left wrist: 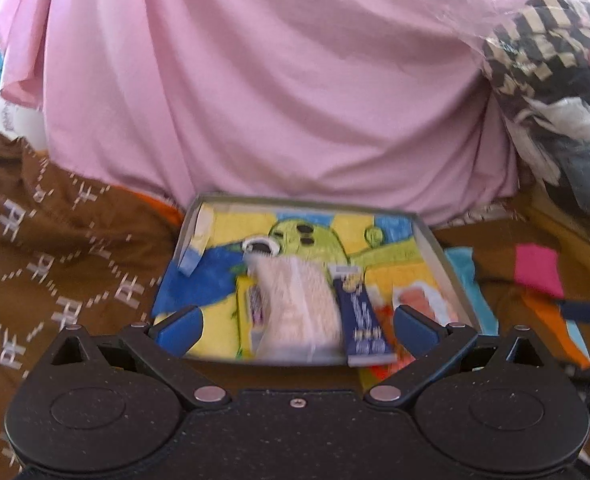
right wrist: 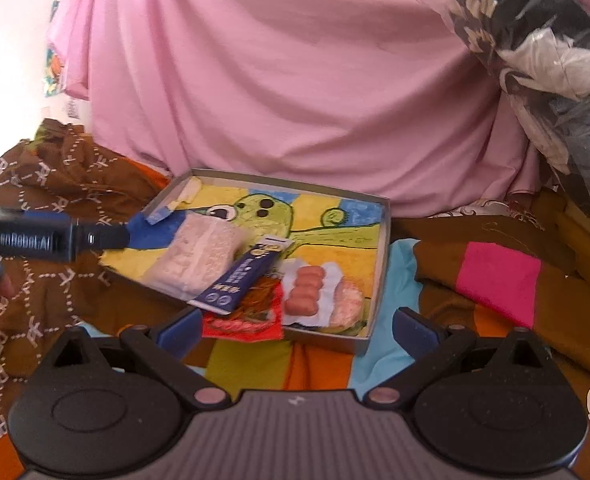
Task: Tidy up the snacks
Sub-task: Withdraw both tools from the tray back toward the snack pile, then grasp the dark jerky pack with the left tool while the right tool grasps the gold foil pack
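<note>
Right wrist view gives me a pink sheet (right wrist: 279,80) at twelve o'clock, then the shallow cartoon-lined box (right wrist: 383,240) on a brown patterned blanket (right wrist: 55,184). Inside lie a pale rice-cracker pack (right wrist: 199,256), a navy wrapper (right wrist: 247,276) and a sausage packet (right wrist: 307,288). My right tool (right wrist: 295,324) and left tool (left wrist: 297,328) both stand apart, empty.
</note>
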A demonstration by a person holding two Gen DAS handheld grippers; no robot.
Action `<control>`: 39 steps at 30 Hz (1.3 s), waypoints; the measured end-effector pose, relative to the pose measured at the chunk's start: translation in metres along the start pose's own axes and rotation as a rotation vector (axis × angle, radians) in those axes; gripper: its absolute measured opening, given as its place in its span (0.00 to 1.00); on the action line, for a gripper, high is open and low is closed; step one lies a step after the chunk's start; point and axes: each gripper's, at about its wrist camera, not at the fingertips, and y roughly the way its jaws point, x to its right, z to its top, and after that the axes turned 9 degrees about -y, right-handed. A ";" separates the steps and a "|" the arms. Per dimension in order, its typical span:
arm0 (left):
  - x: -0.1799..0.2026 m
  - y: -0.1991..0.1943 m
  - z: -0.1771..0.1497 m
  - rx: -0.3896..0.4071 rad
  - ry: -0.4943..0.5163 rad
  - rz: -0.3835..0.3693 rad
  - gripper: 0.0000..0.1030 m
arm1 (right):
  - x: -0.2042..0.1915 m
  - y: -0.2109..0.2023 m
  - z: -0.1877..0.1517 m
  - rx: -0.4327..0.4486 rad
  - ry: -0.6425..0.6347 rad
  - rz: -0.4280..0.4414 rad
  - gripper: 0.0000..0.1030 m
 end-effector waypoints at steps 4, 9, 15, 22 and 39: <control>-0.008 -0.019 -0.015 -0.020 0.008 0.016 0.99 | -0.012 -0.012 -0.002 -0.003 -0.016 0.024 1.00; -0.015 -0.036 -0.035 -0.044 0.027 0.052 0.99 | -0.028 -0.023 -0.010 -0.022 -0.048 0.055 1.00; -0.022 -0.043 -0.064 -0.144 0.073 0.091 0.99 | -0.046 -0.036 -0.020 -0.050 -0.093 0.094 1.00; -0.034 -0.047 -0.084 -0.208 0.070 0.125 0.99 | -0.062 -0.044 -0.032 -0.077 -0.159 0.126 1.00; -0.045 -0.052 -0.129 -0.341 0.134 0.125 0.99 | -0.085 -0.036 -0.086 -0.281 -0.195 0.244 1.00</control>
